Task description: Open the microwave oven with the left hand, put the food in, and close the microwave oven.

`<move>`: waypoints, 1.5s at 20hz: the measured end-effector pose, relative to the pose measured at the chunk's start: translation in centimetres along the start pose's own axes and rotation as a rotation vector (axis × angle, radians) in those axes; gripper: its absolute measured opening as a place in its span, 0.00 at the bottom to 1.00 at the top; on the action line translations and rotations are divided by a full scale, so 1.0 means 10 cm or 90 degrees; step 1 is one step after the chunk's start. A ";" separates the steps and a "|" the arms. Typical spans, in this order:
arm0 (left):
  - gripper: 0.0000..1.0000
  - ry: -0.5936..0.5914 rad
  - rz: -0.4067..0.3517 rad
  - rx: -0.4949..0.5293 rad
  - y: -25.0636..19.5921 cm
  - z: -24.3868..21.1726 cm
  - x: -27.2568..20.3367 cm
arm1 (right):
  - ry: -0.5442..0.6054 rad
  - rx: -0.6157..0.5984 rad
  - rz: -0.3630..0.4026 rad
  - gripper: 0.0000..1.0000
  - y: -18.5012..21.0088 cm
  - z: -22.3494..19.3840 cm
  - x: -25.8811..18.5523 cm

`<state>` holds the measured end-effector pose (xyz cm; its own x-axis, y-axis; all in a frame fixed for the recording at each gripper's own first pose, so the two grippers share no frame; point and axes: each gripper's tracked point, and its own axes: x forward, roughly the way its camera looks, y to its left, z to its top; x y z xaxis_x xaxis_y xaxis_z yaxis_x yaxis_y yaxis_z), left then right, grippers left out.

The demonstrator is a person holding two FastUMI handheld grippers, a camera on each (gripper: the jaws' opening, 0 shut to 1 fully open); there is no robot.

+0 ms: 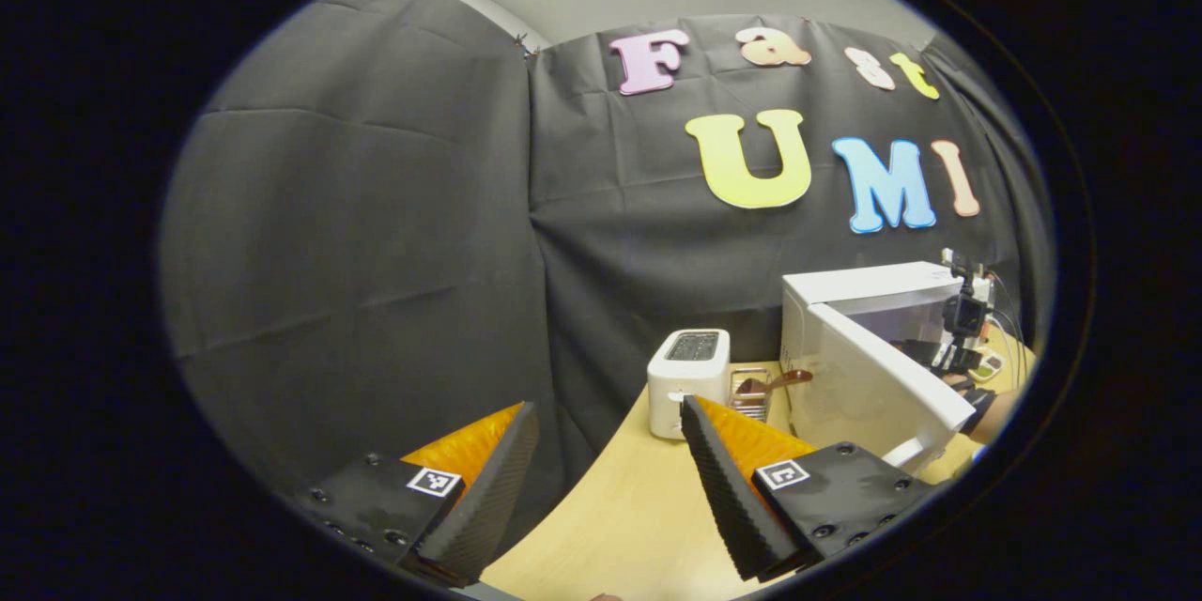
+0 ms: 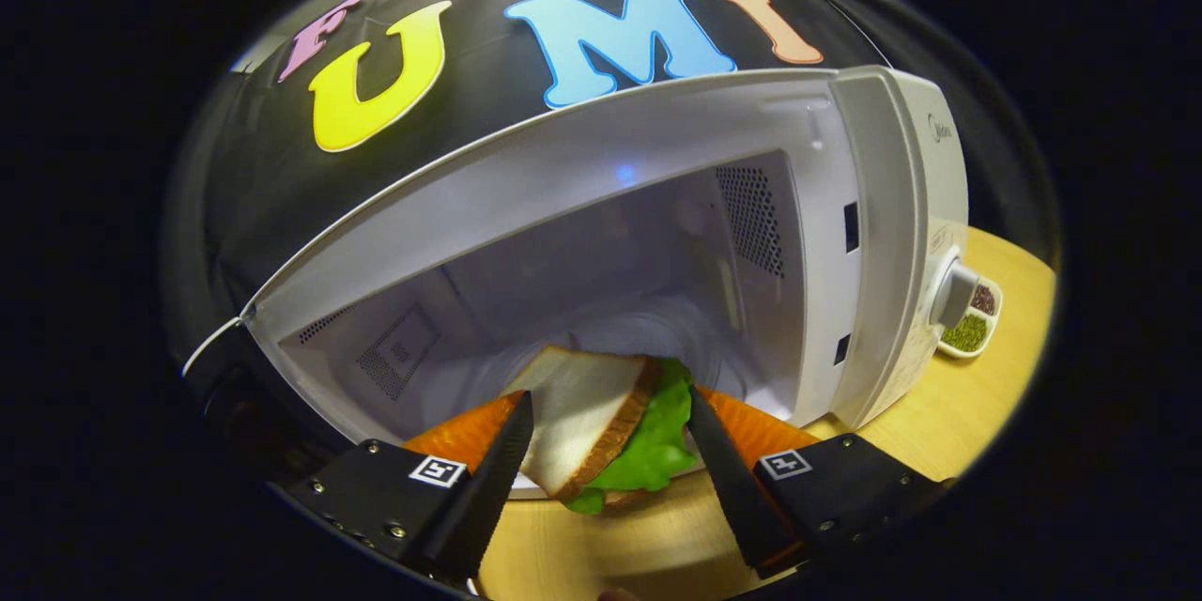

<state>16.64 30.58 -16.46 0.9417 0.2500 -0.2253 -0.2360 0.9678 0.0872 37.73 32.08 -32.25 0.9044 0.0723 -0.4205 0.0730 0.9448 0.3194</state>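
Note:
A white microwave (image 1: 845, 286) stands on the wooden table (image 1: 639, 498) with its door (image 1: 864, 385) swung wide open. My left gripper (image 1: 608, 406) is open with nothing between its fingers, low and well to the left of the oven. In the right gripper view, my right gripper (image 2: 608, 394) is shut on a sandwich (image 2: 587, 413) of white bread and green lettuce, held tilted at the mouth of the microwave (image 2: 901, 207). The glass turntable (image 2: 639, 329) lies just beyond it. In the left gripper view the right gripper (image 1: 963, 338) and a hand (image 1: 986, 408) sit at the oven's opening.
A white toaster (image 1: 690, 366) and a small rack with a brown spoon (image 1: 751, 390) stand left of the microwave. The oven's knob (image 2: 950, 293) juts out on its right panel. A small dish of spices (image 2: 972, 319) rests on the table (image 2: 977, 394) beside it.

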 end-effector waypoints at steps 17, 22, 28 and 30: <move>1.00 0.028 -0.078 -0.043 -0.73 -0.46 -0.21 | -0.190 -0.144 0.087 0.97 -0.25 1.32 -2.30; 0.96 0.028 -0.078 -0.046 -0.83 -0.48 -0.32 | -0.211 -0.174 0.100 0.97 -0.52 1.47 -2.99; 0.41 0.061 -0.093 -0.061 -1.06 -0.71 -0.52 | -0.219 -0.200 0.112 0.97 -0.84 1.53 -3.54; 0.20 0.067 -0.080 -0.058 -1.11 -0.75 -0.42 | -0.220 -0.207 0.112 0.97 -0.94 1.52 -3.66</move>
<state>13.48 18.95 -23.77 0.9361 0.1241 -0.3290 -0.1435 0.9890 -0.0354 10.36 15.67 -6.92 0.9817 0.1804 -0.0604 -0.1771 0.9826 0.0565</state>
